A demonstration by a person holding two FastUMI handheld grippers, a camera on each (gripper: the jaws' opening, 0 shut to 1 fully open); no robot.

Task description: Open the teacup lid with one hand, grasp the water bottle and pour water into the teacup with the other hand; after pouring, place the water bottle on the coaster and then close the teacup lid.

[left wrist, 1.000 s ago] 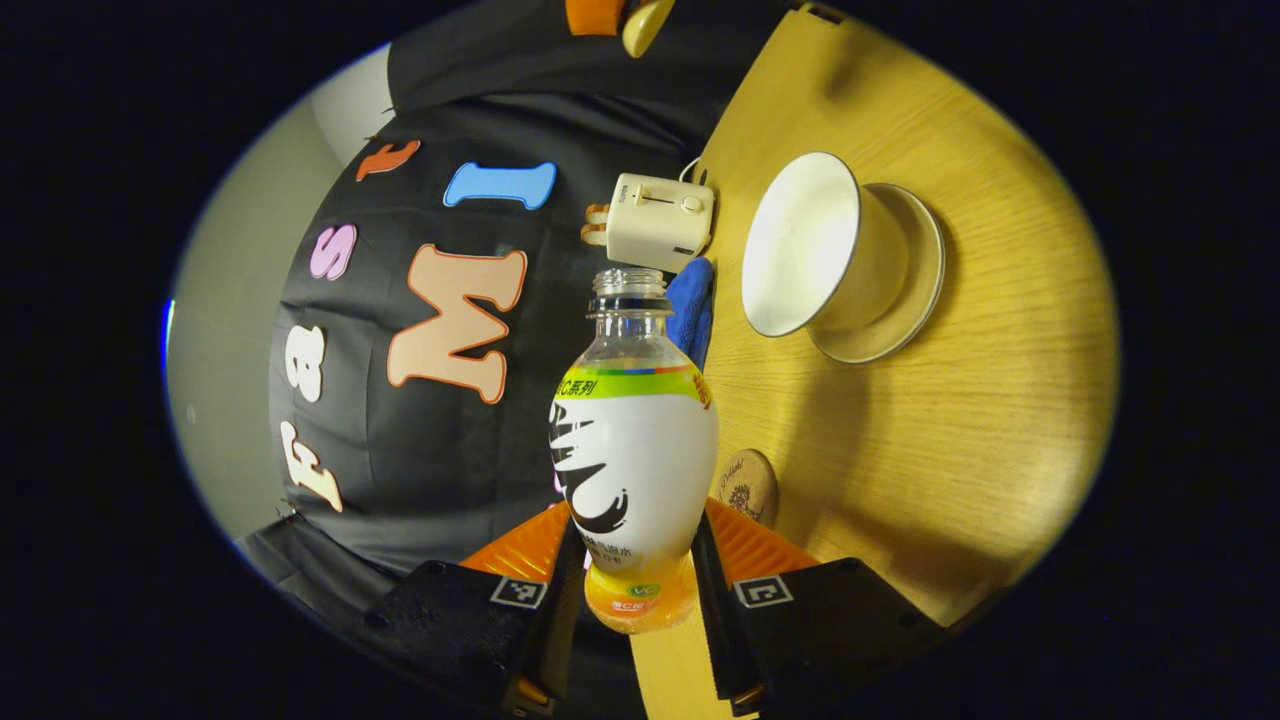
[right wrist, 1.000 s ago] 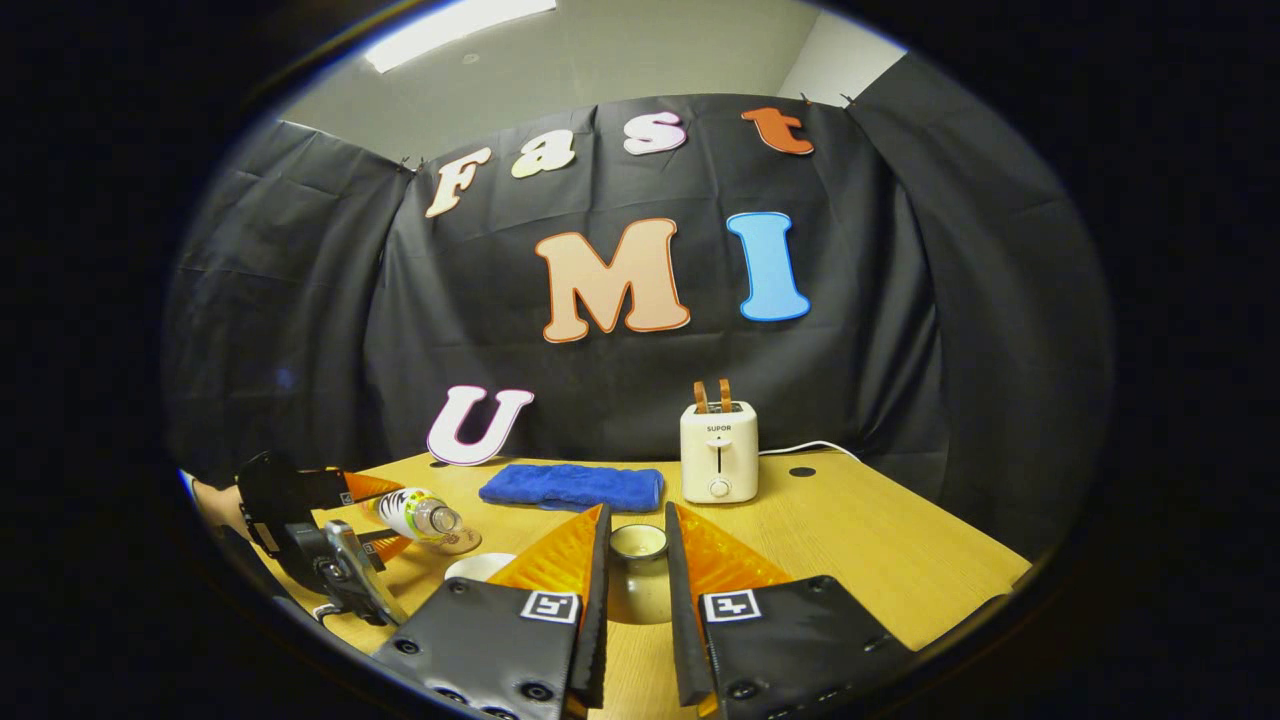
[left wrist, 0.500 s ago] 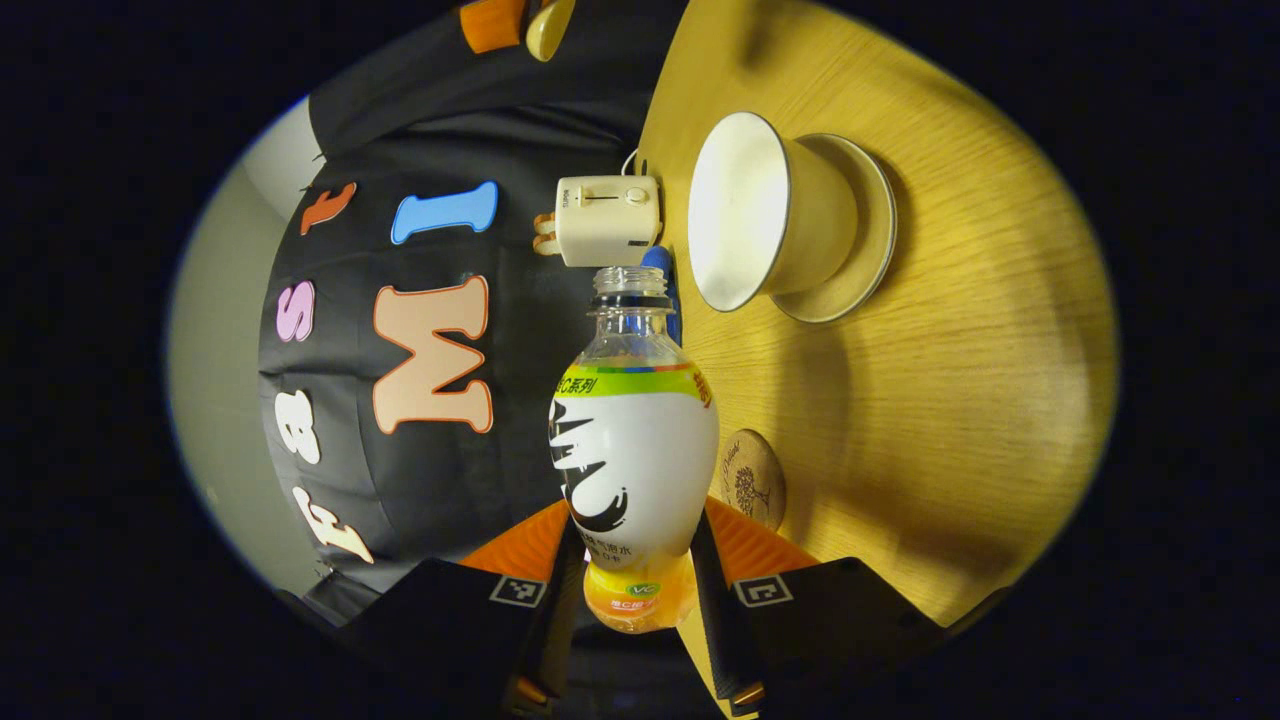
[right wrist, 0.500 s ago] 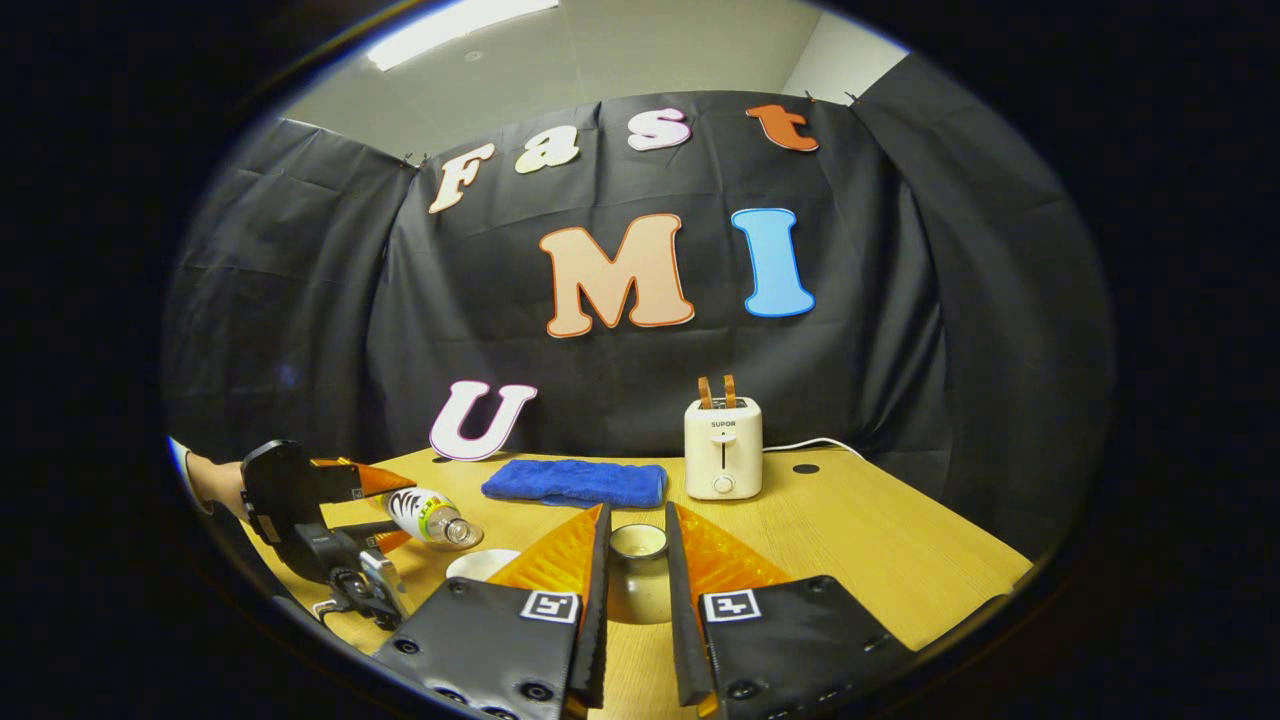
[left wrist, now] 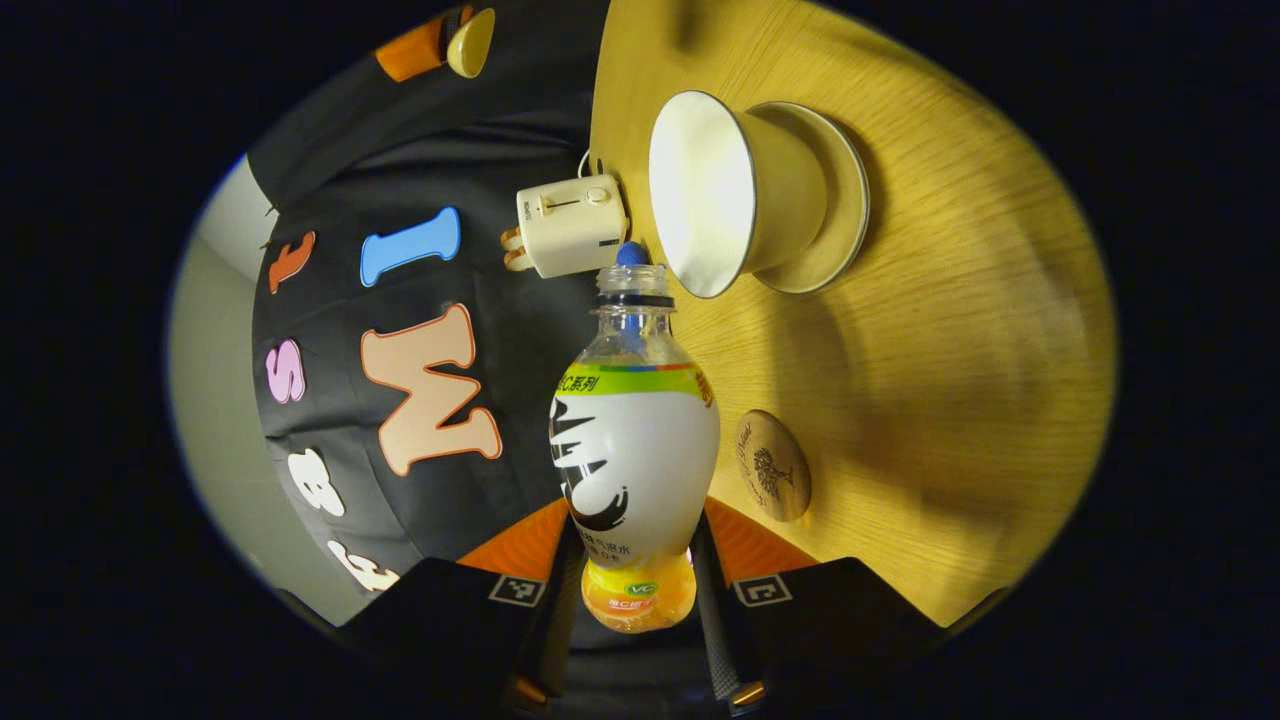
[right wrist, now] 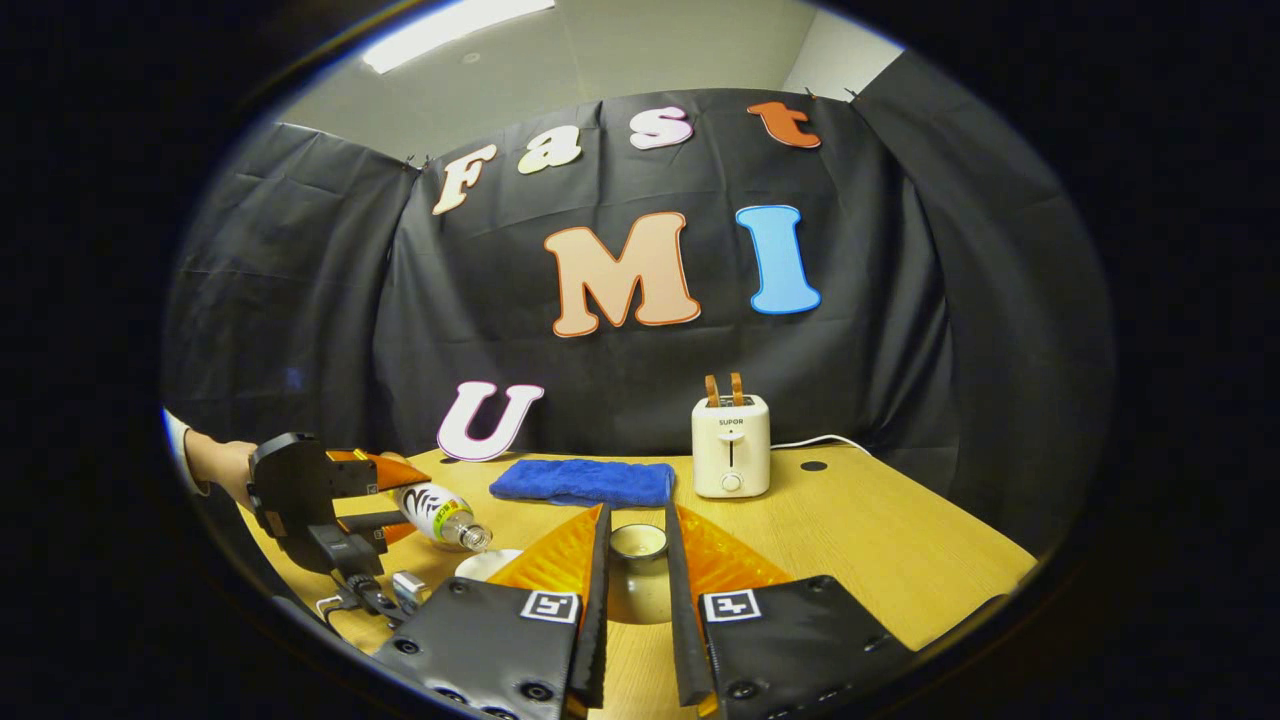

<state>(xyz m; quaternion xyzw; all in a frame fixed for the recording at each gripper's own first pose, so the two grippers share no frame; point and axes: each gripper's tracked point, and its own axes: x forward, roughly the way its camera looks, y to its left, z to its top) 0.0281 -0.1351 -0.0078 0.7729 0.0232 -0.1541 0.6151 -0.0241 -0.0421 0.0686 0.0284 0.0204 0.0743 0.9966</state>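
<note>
Pouring stage, shown from both views. Left tongs [left wrist: 637, 560] are clenching the lower body of the water bottle [left wrist: 634, 440], both fingers pressing on its sides, and are tipping it nearly level so that its uncapped mouth is pointing at the open teacup [left wrist: 745, 190]. In the right gripper view the same bottle [right wrist: 440, 513] is lying almost horizontal in the left tongs [right wrist: 375, 500], a person's hand [right wrist: 222, 468] behind them, with its mouth just above the rim of the teacup [right wrist: 483, 563]. No stream of water can be made out, and the level inside the cup is hidden.

Right tongs [right wrist: 634, 575] are grasping the teacup lid [right wrist: 637, 578] between their fingers, holding it clear of the cup. The round wooden coaster [left wrist: 772, 465] is lying bare on the surface [left wrist: 950, 330], near the bottle's base. A white toaster [right wrist: 731, 448] and a blue cloth [right wrist: 582, 482] are sitting at the far side.

Handling, as a judgement: the bottle is thin plastic, probably light and easily dented, with a smooth label that may slip; the waist below the bulge is the sound place to hold. The lid and cup look ceramic, stiff and breakable, so the lid is best taken by its knob.
</note>
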